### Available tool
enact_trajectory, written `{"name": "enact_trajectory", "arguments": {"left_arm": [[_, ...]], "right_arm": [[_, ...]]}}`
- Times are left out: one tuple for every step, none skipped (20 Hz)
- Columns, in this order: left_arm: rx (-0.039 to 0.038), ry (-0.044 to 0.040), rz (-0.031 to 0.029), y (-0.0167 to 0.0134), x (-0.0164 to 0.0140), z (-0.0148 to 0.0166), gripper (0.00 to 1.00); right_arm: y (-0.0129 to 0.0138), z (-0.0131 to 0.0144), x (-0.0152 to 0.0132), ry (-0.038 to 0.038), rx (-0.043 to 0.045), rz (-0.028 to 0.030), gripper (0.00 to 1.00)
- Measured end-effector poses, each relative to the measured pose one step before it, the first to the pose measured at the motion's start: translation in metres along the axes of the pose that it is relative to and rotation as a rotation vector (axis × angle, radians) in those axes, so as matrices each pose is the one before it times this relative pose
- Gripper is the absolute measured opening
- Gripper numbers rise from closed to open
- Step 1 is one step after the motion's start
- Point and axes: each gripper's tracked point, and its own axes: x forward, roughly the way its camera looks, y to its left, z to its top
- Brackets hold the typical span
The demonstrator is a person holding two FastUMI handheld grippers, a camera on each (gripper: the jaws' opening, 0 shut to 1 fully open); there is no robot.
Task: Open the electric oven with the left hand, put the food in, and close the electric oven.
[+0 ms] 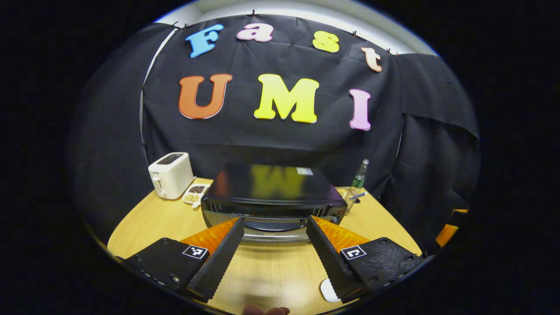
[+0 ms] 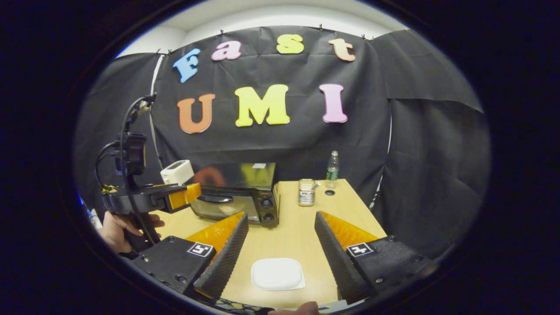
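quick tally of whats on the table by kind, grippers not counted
electric oven: 1
toaster: 1
plastic bottle: 1
white plate: 1
divided snack dish: 1
glass jar: 1
total: 6

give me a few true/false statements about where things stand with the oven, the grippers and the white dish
1. The electric oven door is closed. True.
2. The left gripper is shut on the oven's handle. False: its jaws stand open in front of the oven, apart from it.
3. The white dish lies on the table between the open fingers of the right gripper. True.
4. The toaster stands on top of the oven. False: it stands on the table beside the oven.
5. A bottle stands at the table's far edge. True.
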Motion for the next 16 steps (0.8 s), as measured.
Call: {"name": "enact_trajectory", "arguments": {"left_arm": [[0.00144,-0.02989,-0.0038,0.0018,-0.0177,0.01344,0.95],[0.00199,-0.03082,-0.00591,0.00457,-0.01826,0.01091,0.95],[0.00338,-0.03085,-0.0053,0.00144,-0.02111,0.01398,0.95],[0.00692,-0.02932,-0.00299,0.00188,-0.02017,0.01273,0.95],[0.0093,-0.02645,-0.00021,0.00333,-0.02067,0.01277,0.95],[0.01011,-0.02317,0.00003,0.0023,-0.02121,0.01041,0.95],[0.00698,-0.0216,-0.00361,0.00132,-0.02161,0.01108,0.95],[0.00686,-0.02918,-0.00132,0.00071,-0.02106,0.01204,0.95],[0.00824,-0.02548,0.00121,0.00131,-0.01924,0.01106,0.94],[0.00583,-0.0236,0.00206,0.00111,-0.01909,0.00959,0.94],[-0.00026,-0.01531,0.00237,-0.00014,-0.01828,0.00658,0.94],[-0.00642,-0.01209,-0.00053,-0.00098,-0.01675,0.00345,0.94],[-0.01457,-0.00169,-0.00127,-0.00127,-0.01528,0.00136,0.94],[-0.01823,0.0003,0.00081,-0.00151,-0.01397,0.00155,0.94],[-0.01571,0.00443,0.00226,-0.00089,-0.01226,0.00028,0.94],[-0.01073,0.00654,0.00578,-0.00061,-0.01187,0.00086,0.94]], "right_arm": [[0.00507,0.00899,-0.00749,-0.02766,-0.00312,0.00468,0.96],[0.00586,0.00905,-0.00816,-0.02687,-0.00236,0.00523,0.96],[0.00528,0.0069,-0.00825,-0.02286,-0.00273,0.00213,0.96],[0.00493,0.00833,-0.00947,-0.02099,-0.00345,0.00159,0.96],[0.00455,0.0074,-0.00972,-0.01872,-0.00314,-0.00263,0.96],[0.00375,0.00793,-0.0113,-0.01494,-0.00132,-0.00393,0.96],[0.00546,0.00648,-0.01418,-0.01588,0.00063,-0.00249,0.96],[0.00462,0.00753,-0.01476,-0.01805,0.00483,-0.00362,0.96],[0.00453,0.00497,-0.01436,-0.01439,0.00363,-0.00445,0.96],[0.00577,0.00263,-0.01279,-0.00764,0.00283,-0.00093,0.96],[0.00609,0.00037,-0.01355,-0.00261,0.00231,0.00197,0.96],[0.00653,0.00134,-0.01371,-0.00376,0.0022,0.00258,0.96],[0.0055,0.00069,-0.01291,-0.00271,-0.0005,0.00024,0.96],[0.00334,0.00093,-0.01069,-0.0021,-0.00326,-0.00313,0.96],[0.00256,-0.00077,-0.01041,0.0032,-0.00525,-0.00401,0.96],[0.00379,0.00114,-0.01031,-0.00168,-0.0003,0.00171,0.96]]}}
